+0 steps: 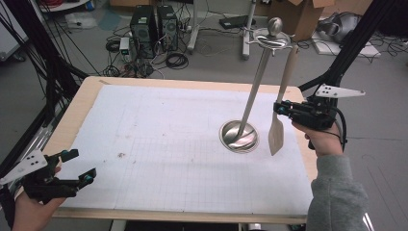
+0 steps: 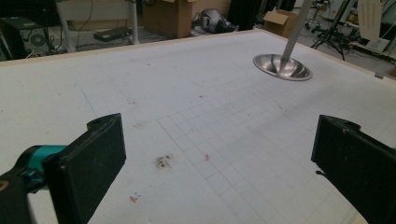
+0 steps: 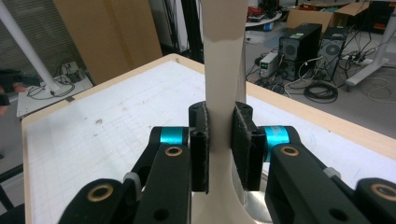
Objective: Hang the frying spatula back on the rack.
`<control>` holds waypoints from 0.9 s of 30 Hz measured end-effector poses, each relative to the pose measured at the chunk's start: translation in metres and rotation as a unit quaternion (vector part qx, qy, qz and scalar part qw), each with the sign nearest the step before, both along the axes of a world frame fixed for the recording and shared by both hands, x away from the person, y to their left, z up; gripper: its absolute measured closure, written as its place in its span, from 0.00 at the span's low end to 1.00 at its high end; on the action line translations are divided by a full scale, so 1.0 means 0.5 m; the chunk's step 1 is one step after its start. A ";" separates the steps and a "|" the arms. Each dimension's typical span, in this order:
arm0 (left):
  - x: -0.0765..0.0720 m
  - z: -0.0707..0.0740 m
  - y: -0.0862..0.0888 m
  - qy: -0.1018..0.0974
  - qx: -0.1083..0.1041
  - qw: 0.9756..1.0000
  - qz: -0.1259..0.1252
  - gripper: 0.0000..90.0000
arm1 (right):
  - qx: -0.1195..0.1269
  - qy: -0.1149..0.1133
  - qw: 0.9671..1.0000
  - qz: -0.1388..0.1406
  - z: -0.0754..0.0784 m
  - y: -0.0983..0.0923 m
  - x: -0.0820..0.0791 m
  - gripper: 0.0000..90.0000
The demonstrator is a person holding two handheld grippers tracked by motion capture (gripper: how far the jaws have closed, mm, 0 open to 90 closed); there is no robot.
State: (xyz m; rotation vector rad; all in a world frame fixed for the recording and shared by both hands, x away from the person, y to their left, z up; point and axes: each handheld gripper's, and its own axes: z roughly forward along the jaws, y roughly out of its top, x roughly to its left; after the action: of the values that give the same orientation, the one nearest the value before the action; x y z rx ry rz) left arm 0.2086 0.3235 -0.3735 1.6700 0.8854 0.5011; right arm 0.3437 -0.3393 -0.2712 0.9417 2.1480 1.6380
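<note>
My right tool (image 1: 280, 109) is clamped on the neck of a pale, cream-coloured flat spatula (image 1: 276, 135), the two black pads pressing its narrow handle from either side, as the right gripper view shows plainly (image 3: 223, 88); the spatula hangs upright near the right edge of the worktop (image 1: 91, 98), its blade low over the white gridded mat (image 1: 159, 144) and just beside the round steel base of a tall metal utensil stand (image 1: 239, 136); its handle runs up toward the hooked ring at the top of that stand (image 1: 271, 39), and I cannot tell whether the handle's end sits on a hook or merely beside one. My left tool (image 1: 72, 168) rests at the near left corner of the worktop with its jaws wide apart and nothing between them; the left gripper view shows bare mat ahead of it (image 2: 224, 140) and the stand's base far off toward the far right (image 2: 281, 67).

I judge the step in hand to be the hanging or unhanging of the spatula at the stand; which of the two, these views do not settle. The next move calls for a firm hold and a small, careful shift at the top; the handle's end must meet or clear the hook without knocking the slender stand, which looks easy to tip; the left tool could steady the base if needed.
</note>
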 end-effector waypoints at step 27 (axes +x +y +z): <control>0.000 -0.003 0.007 0.001 -0.003 1.000 0.006 0.04 | 0.027 -0.007 0.999 -0.017 -0.005 0.005 0.001 0.51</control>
State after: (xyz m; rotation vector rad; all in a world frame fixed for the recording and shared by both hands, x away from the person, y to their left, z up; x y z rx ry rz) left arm 0.2087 0.3268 -0.3752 1.6606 0.8969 0.5042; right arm 0.3443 -0.3368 -0.2739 0.9726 2.0764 1.6900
